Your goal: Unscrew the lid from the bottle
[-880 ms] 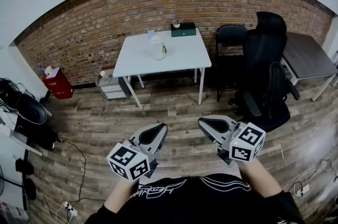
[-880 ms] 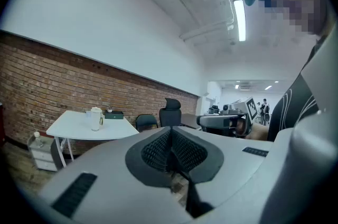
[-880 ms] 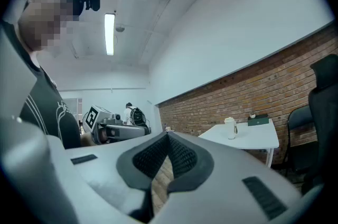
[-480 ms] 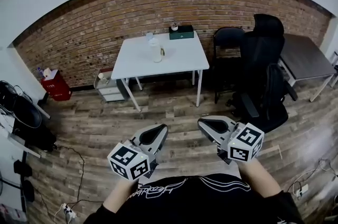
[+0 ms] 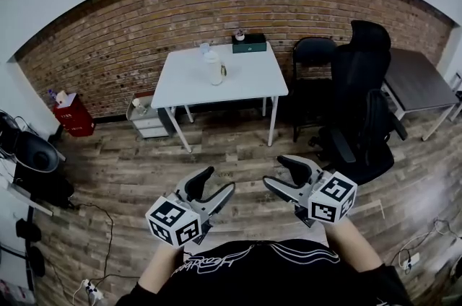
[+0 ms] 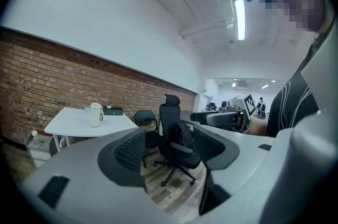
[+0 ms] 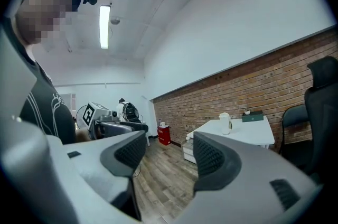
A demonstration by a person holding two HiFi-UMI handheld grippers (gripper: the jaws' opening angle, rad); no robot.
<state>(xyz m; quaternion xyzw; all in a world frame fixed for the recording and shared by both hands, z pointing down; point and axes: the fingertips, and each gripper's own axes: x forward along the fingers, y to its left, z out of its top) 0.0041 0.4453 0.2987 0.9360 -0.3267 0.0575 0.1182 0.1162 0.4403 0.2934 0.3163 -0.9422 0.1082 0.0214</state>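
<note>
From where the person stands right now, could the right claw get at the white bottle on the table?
Probably not yet. The right claw, open and empty, is held near the person's body, while the bottle stands on the white table across the wooden floor. Nothing blocks the path.

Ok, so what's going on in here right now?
A person stands on the wooden floor, well back from the white table, holding the left gripper and the right gripper out in front. Both sets of jaws are apart with nothing between them. The bottle stands untouched on the table near a green box, and its lid appears to be on. Unscrewing has not begun.
</note>
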